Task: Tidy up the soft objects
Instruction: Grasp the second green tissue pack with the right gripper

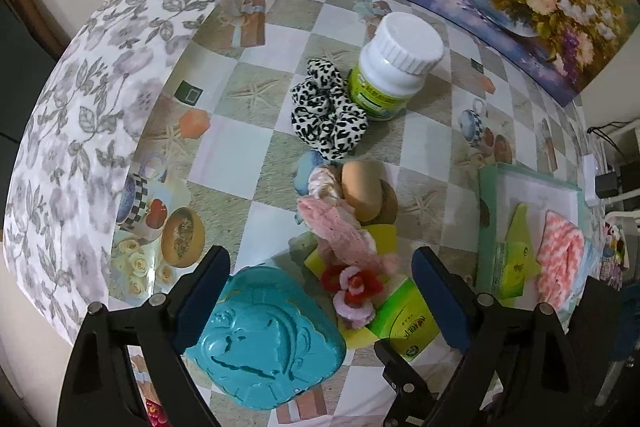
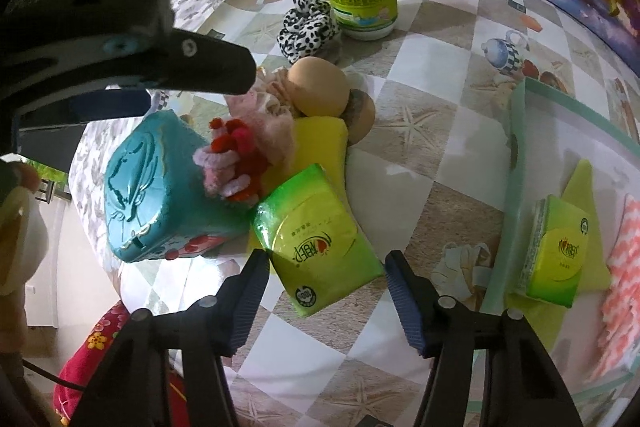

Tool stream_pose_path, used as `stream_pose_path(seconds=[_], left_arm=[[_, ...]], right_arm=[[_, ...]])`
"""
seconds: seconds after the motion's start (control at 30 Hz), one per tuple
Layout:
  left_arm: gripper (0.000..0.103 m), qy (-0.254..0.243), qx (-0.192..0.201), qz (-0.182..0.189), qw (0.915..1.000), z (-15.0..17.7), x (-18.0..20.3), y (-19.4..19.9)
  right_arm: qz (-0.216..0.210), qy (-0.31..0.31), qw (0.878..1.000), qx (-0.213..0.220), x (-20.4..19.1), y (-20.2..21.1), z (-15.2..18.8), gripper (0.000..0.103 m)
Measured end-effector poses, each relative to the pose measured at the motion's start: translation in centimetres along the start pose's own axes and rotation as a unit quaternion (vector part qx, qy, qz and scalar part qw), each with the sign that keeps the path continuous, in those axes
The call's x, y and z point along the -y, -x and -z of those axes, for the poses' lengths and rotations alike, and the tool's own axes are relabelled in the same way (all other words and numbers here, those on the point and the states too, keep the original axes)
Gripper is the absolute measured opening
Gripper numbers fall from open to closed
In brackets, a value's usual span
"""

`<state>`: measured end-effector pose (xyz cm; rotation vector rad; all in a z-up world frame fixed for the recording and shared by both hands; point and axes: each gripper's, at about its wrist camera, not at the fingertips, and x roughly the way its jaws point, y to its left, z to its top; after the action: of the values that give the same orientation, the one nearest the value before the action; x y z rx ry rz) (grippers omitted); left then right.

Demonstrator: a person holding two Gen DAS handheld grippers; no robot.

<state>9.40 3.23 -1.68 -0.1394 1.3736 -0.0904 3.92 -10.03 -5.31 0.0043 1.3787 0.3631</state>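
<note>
Your right tongs (image 2: 326,269) stand half spread astride the near end of the green tissue pack (image 2: 316,227) on the worktop (image 2: 420,131), the blue pads just beside its flanks; from the right wrist view you cannot tell that they press on it yet. The pack leans against the yellow sponge (image 2: 320,139) and sits close to the teal tin (image 2: 156,187), so a crooked squeeze will likely shove it under the pile instead of lifting it. Its glossy film is slick and the paper inside yields, so a shallow pinch at the corner may slide off or crumple the wrapper.

Your left tongs (image 1: 320,295) are spread wide above the heap, pinching nothing. The teal tin (image 1: 264,339) lies right by the left pad, and it is hard, embossed and heavy-looking. Lower there and you may catch the tin, which is no soft thing. The fuzzy red and pink flower (image 1: 354,291) and the pink knitted piece (image 1: 340,231) are loose and fluffy; they could snag on a pad and drag along.

Farther back, the leopard-print scrunchie (image 1: 326,111) touches the white-capped bottle (image 1: 394,67), a rigid plastic jar that could tip if you pull the fabric carelessly. Two tan round puffs (image 1: 366,191) rest against the pile and may roll.

The pale green tray (image 2: 516,163) at the right already holds a second tissue pack (image 2: 556,247), a green cloth and a pink striped cloth (image 2: 624,275); its raised rim could catch a low carry.
</note>
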Motion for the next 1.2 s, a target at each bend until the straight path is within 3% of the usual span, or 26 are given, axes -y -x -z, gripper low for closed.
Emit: stream_pose_path(seconds=[0.1,0.23,0.33,0.43,0.5,0.57,0.8,0.87,1.2], left_arm=[[0.082,-0.007,0.000,0.005,1.0000,0.1,0.3,0.0],[0.080,-0.013,0.001,0.004,0.9999,0.1,0.5,0.1],[0.070,-0.019,0.007,0.010,0.9997,0.1,0.8,0.6],[0.070,-0.035,0.014,0.012,0.9992,0.2,1.3,1.0],[0.067,-0.043,0.011,0.015,0.9989,0.3,1.7,0.9],[0.057,-0.050,0.003,0.016,0.9986,0.4,2.0,0.6],[0.049,-0.073,-0.009,0.017,0.9971,0.9,2.9,0.1],[0.041,-0.078,-0.009,0.018,0.9967,1.1,3.2,0.1],[0.039,-0.087,-0.025,-0.004,0.9959,1.7,3.7,-0.9]], right_arm=[[-0.004,-0.007,1.000,0.000,0.7,0.1,-0.2,0.063],[-0.004,-0.016,1.000,0.001,2.0,0.0,-0.4,0.063],[-0.005,-0.022,1.000,0.000,2.7,0.1,-0.4,0.063],[-0.005,-0.023,1.000,0.001,3.0,0.2,-0.5,0.063],[-0.005,-0.025,1.000,0.003,3.1,0.5,-0.6,0.063],[-0.006,-0.027,1.000,0.002,3.3,0.5,-0.6,0.063],[-0.007,-0.039,0.999,0.006,3.9,1.4,-0.7,0.063],[-0.007,-0.043,0.999,0.007,4.2,1.6,-0.7,0.063],[-0.009,-0.053,0.998,0.012,4.9,2.1,-0.4,0.063]])
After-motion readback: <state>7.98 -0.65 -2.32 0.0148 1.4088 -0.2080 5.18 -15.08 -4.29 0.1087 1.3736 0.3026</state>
